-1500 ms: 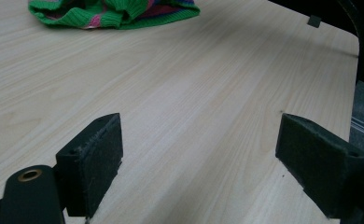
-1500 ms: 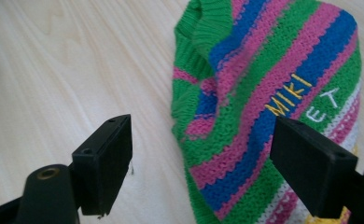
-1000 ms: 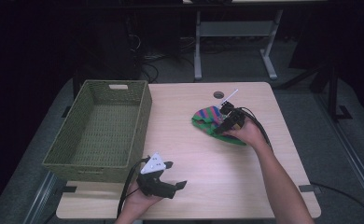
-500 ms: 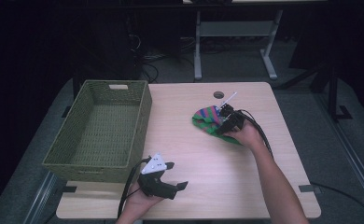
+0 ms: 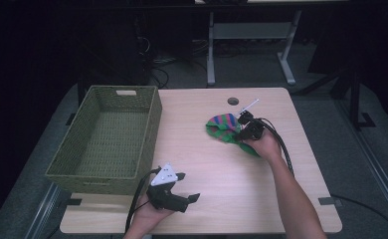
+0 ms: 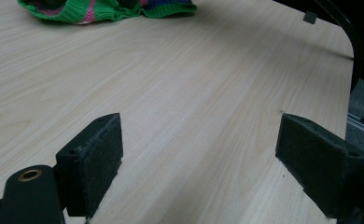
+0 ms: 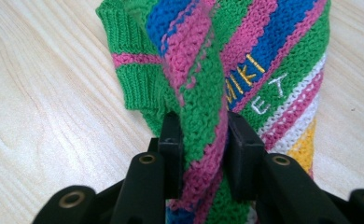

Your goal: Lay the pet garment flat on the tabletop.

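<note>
A striped knitted garment [image 5: 226,127] in green, pink and blue lies bunched on the table's right half. My right gripper [image 5: 242,130] is shut on a raised fold of it; in the right gripper view the fold [image 7: 202,126] is pinched between both black jaws, with yellow and white stitched letters beside it. My left gripper [image 5: 189,191] rests near the table's front edge, held low over bare wood, its jaws wide apart with nothing between them [image 6: 199,158]. The garment's edge [image 6: 101,9] shows far off in the left gripper view.
A large green woven basket [image 5: 152,119] stands at the table's left side, with nothing in it. A round cable hole [image 5: 233,101] lies near the far edge. The table's right corner and edge [image 6: 343,51] show past the left gripper. Desk legs and cables stand on the floor behind.
The right gripper's jaws have come together on the garment's fold and the hand has shifted slightly. The left gripper has stayed put.
</note>
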Demonstrator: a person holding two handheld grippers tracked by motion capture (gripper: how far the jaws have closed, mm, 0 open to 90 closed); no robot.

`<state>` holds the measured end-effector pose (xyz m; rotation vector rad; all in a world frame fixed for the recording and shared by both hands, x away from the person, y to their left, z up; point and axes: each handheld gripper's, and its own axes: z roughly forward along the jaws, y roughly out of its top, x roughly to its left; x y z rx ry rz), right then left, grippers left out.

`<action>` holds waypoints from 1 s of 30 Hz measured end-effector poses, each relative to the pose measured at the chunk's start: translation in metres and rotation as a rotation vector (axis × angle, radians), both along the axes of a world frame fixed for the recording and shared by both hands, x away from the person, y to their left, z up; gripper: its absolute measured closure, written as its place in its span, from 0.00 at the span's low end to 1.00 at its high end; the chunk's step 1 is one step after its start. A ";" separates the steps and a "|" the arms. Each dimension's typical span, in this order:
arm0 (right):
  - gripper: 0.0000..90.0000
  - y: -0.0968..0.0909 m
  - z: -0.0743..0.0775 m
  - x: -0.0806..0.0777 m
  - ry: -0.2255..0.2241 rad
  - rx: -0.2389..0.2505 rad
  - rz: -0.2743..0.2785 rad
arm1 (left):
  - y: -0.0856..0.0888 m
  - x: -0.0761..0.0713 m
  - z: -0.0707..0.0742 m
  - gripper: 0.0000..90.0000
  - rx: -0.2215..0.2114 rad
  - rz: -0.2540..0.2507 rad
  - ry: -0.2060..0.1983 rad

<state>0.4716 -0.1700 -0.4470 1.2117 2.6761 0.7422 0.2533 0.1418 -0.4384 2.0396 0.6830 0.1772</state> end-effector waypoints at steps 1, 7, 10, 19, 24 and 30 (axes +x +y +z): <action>0.78 0.000 0.000 0.000 0.000 0.000 0.000 | 0.000 0.000 0.000 0.16 0.000 0.000 0.000; 0.81 0.000 0.003 0.000 -0.006 -0.011 0.005 | 0.002 0.001 0.000 0.16 -0.003 0.004 0.002; 0.82 -0.002 0.007 -0.001 -0.005 -0.004 0.007 | 0.002 0.002 0.000 0.16 -0.006 0.005 0.005; 0.82 -0.009 0.023 -0.003 -0.010 0.016 0.007 | 0.000 0.001 -0.001 0.16 -0.002 0.000 0.007; 0.82 -0.014 0.029 -0.004 -0.007 0.041 0.003 | 0.001 0.001 0.000 0.16 -0.009 0.000 0.004; 0.82 -0.022 0.040 -0.006 -0.013 0.092 -0.006 | 0.002 0.001 0.000 0.16 -0.021 0.002 0.011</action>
